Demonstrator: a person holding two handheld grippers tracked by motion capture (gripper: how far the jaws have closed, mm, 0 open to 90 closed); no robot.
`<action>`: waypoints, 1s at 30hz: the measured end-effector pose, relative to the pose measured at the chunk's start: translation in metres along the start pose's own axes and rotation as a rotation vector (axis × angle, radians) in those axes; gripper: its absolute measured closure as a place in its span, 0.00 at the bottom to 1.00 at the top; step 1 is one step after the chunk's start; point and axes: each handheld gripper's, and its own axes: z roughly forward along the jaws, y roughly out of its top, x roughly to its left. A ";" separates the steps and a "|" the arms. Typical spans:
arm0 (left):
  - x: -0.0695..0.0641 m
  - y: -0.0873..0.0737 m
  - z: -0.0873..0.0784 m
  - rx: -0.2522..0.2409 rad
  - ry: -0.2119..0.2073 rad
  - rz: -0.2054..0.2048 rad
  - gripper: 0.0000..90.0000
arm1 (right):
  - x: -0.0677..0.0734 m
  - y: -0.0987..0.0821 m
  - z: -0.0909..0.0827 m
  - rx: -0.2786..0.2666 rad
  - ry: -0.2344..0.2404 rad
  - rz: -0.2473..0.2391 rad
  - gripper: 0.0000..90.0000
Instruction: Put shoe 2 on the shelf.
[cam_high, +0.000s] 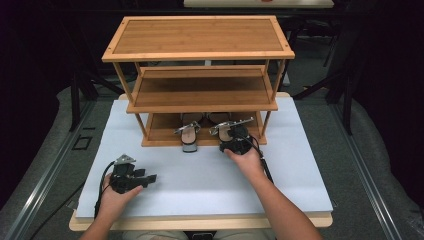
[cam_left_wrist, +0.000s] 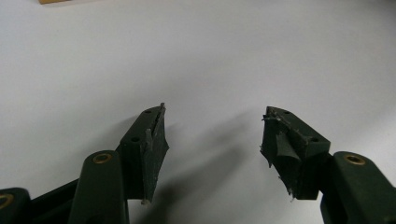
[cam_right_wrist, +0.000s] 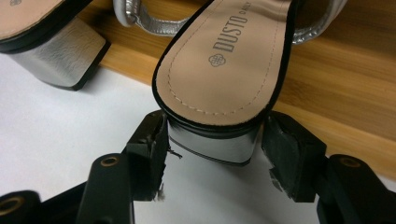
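Two silver-strapped block-heel sandals sit on the bottom shelf of a bamboo shoe rack (cam_high: 200, 92), heels jutting over its front edge. My right gripper (cam_high: 235, 137) is at the right sandal (cam_high: 226, 128). In the right gripper view the right gripper (cam_right_wrist: 215, 125) is open, its jaws on either side of the black heel block (cam_right_wrist: 212, 144) below the tan insole (cam_right_wrist: 229, 60), close to it or just touching. The left sandal (cam_high: 189, 136) shows its heel (cam_right_wrist: 53, 49) beside it. My left gripper (cam_high: 149, 178) rests low at the front left of the table, where the left gripper (cam_left_wrist: 214, 116) is open over bare white surface.
The rack has three tiers; its top (cam_high: 200, 35) and middle (cam_high: 200, 90) shelves hold nothing. It stands at the back of the white table top (cam_high: 200, 175). Grey floor and metal rails (cam_high: 55, 165) flank the table, and dark frames stand behind it.
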 end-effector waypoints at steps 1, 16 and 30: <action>0.000 0.000 0.000 -0.002 0.002 0.001 0.44 | 0.001 0.001 0.002 0.000 -0.002 0.002 0.46; -0.005 0.004 0.007 -0.006 -0.002 0.017 0.44 | 0.009 0.000 0.007 0.001 0.034 -0.019 0.48; -0.022 0.059 0.039 -0.002 0.003 0.063 0.65 | 0.002 -0.003 -0.003 -0.004 0.059 -0.012 0.47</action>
